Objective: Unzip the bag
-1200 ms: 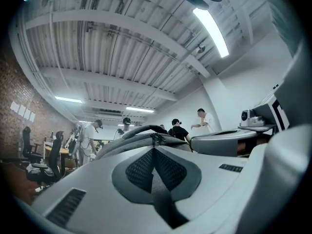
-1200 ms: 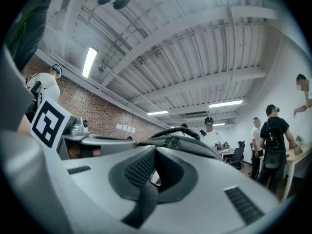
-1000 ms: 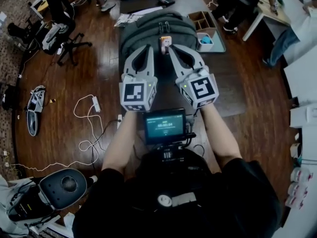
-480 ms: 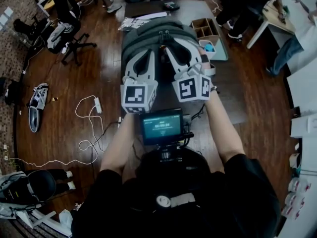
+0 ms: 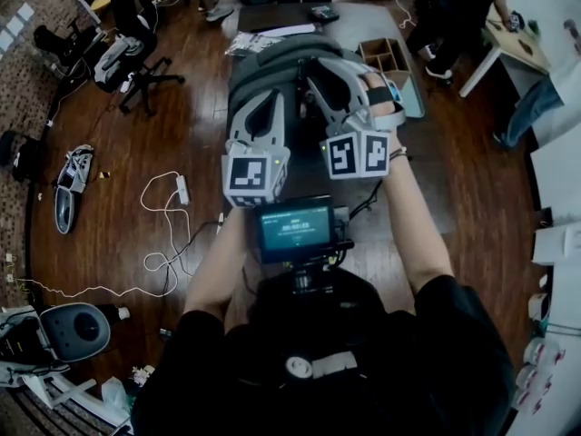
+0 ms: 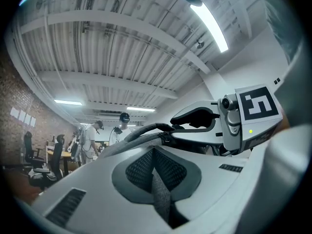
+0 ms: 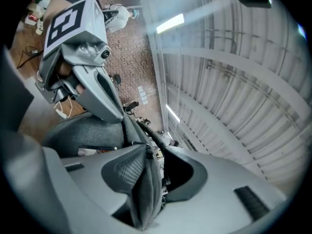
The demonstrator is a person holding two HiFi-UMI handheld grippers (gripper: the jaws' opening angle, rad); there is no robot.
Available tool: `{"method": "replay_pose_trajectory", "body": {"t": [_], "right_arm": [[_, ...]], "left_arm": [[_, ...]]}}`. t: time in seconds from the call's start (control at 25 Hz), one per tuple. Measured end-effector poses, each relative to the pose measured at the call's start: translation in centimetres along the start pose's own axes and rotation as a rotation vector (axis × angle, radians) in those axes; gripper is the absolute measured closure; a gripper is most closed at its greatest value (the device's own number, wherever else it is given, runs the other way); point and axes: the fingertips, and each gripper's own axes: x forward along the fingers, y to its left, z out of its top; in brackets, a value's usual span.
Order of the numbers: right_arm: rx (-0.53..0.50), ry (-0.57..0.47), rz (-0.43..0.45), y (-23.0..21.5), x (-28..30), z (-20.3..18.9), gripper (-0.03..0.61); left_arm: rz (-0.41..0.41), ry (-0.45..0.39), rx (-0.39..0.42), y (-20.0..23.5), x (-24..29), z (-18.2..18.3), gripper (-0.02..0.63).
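On the counter (image 5: pixel 425 166), straight ahead of the person, lies the grey bag (image 5: pixel 263 66), with both tools reaching over the half of it nearest the person.

The left hand-held gripper (image 5: pixel 269 100) sits on the bag's left half. Its own view shows the jaws brought together on a grey fabric strip (image 6: pixel 161 194) of the bag, which stands pinched upright between the two pads and runs up out of them toward the bag's top.

The right hand-held gripper (image 5: pixel 320 67) is just beside it over the bag's right half, tilted so that its marker cube faces the person. Its jaws are opening. A fold (image 7: pixel 144 194) of the bag's grey fabric stands between them, lying against the left pad, while a dark gap separates it from the right pad. Whether a zip pull sits in that fold cannot be made out.

Beyond the bag's far right corner a wooden box (image 5: pixel 386 55) with compartments stands on the counter. On the near side of the bag, just below the two marker cubes, a small lit screen (image 5: pixel 295 228) faces upward.
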Motion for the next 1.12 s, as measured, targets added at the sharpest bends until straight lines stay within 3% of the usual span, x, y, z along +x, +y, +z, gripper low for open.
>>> {"method": "replay_pose_trajectory", "body": {"t": [0.24, 0.32, 0.52, 0.64, 0.72, 0.96, 1.12], "right_arm": [[-0.057, 0.010, 0.007, -0.1, -1.0, 0.5, 0.440], [-0.031, 0.012, 0.002, -0.8, -0.4, -0.3, 0.441], [-0.036, 0.001, 0.077, 0.1, 1.0, -0.6, 0.447], [-0.007, -0.015, 0.118, 0.7, 1.2, -0.2, 0.538], [0.099, -0.018, 0.131, 0.5, 1.1, -0.3, 0.553], [0.628, 0.028, 0.242, -1.4, 0.8, -0.9, 0.554], [0.705, 0.092, 0.312, -2.0, 0.4, -1.2, 0.553]], "left_arm": [[0.000, -0.018, -0.012, -0.3, -1.2, 0.7, 0.620], [0.003, -0.015, -0.018, -0.1, -0.4, 0.4, 0.620], [0.000, -0.013, -0.016, 0.0, 0.1, 0.1, 0.620], [0.005, -0.016, -0.026, 0.1, 0.1, 0.3, 0.620], [0.006, -0.021, -0.022, 0.1, 0.0, 0.5, 0.620], [0.002, -0.032, -0.006, 0.2, 0.3, 1.2, 0.620], [-0.011, -0.035, 0.002, -0.1, 0.4, 1.5, 0.620]]}}
